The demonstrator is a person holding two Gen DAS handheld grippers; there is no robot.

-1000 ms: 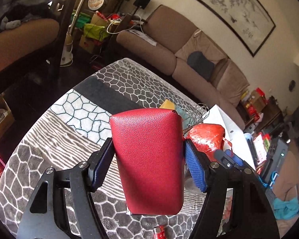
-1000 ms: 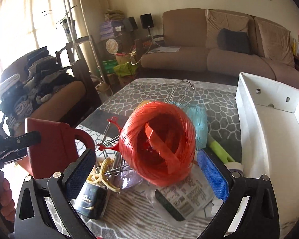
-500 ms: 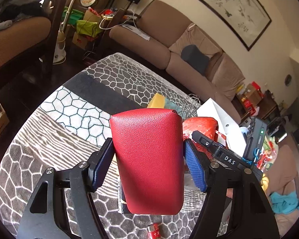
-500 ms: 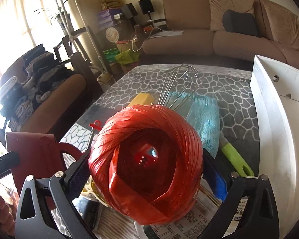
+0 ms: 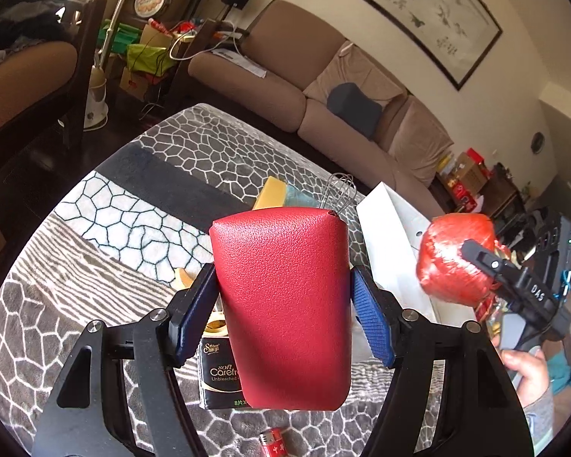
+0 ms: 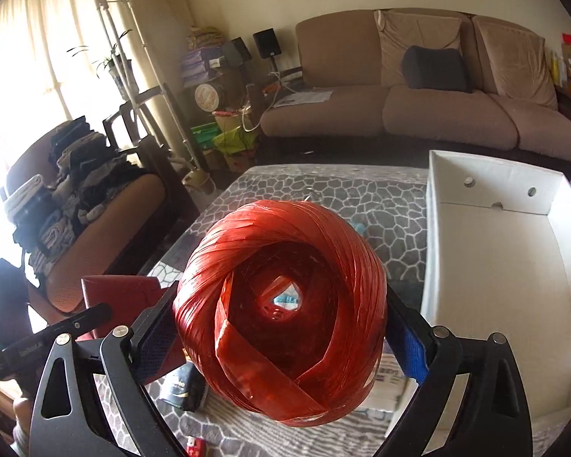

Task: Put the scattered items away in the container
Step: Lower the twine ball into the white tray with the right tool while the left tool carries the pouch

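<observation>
Right now your left tool (image 5: 283, 304) is clamped on a red case (image 5: 283, 304) with a pebbled, leather-like skin, broad at the top and rounded at its lower corners; the blue pads (image 5: 369, 323) press both of its sides and it hangs above the bench (image 5: 95, 228). Your right tool (image 6: 281, 327) is clamped on a ball of red plastic twine (image 6: 281, 312), glossy flat ribbon wound in crossing bands around a hollow core that you can see through.

Under the case lie a dark tissue pack (image 5: 219, 377), a yellow clip (image 5: 182, 278) and a small red battery (image 5: 272, 443). A whisk (image 5: 338, 190), a yellow block (image 5: 272, 192) and a teal cloth (image 5: 299, 198) lie farther back. The white box (image 6: 491, 266) stands on the bench's right side, with two round holes in its far wall.

Compared with a second ago, the twine ball has risen off the clutter and moved right: in the left view it was tucked just behind the case, and now it sits well apart from it, in front of the box's near wall. In the right view the box interior now fills more of the frame. The red case has kept its place between the pads.
</observation>
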